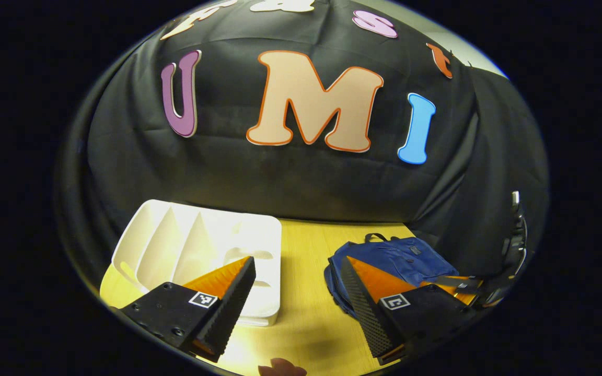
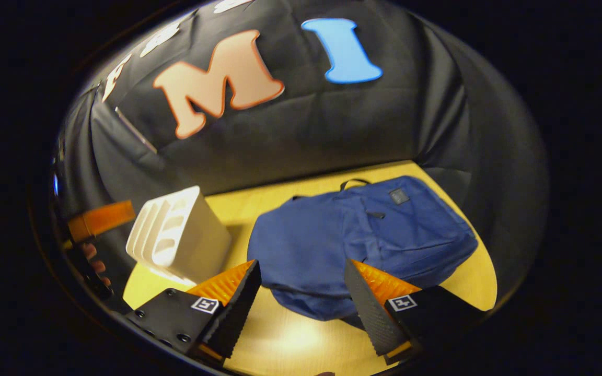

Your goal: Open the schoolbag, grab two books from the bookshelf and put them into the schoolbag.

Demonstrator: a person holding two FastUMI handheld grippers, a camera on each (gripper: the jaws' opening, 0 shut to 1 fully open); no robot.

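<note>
A: What sits around the left hand-held gripper (image 1: 298,284)?

B: In the left gripper view its fingers stand wide apart with nothing between them, above the yellow worktop (image 1: 306,250). The white bookshelf (image 1: 196,245) lies at the lower left of the frame, slots facing up, and the left finger overlaps its near corner. I cannot make out any books in the slots. The blue schoolbag (image 1: 400,258) lies at the lower right, partly behind the right finger. At the far right edge part of the other gripper rig shows, dark and small.

A: And the right hand-held gripper (image 2: 302,284)?

B: Also spread wide and holding nothing, in the right gripper view. The schoolbag (image 2: 363,235) lies flat in the middle of the frame, its carry loop toward the cloth wall, and its near edge falls between the two fingers. The bookshelf (image 2: 181,235) stands at left centre, just beside the bag. At the left edge an orange part of the other gripper shows with fingers of a person's hand (image 2: 94,258) below it.

A: Room to move?

B: Bare worktop (image 2: 290,334) runs in front of the bag at the bottom centre. The black cloth closes the back and right edges of the worktop.
</note>
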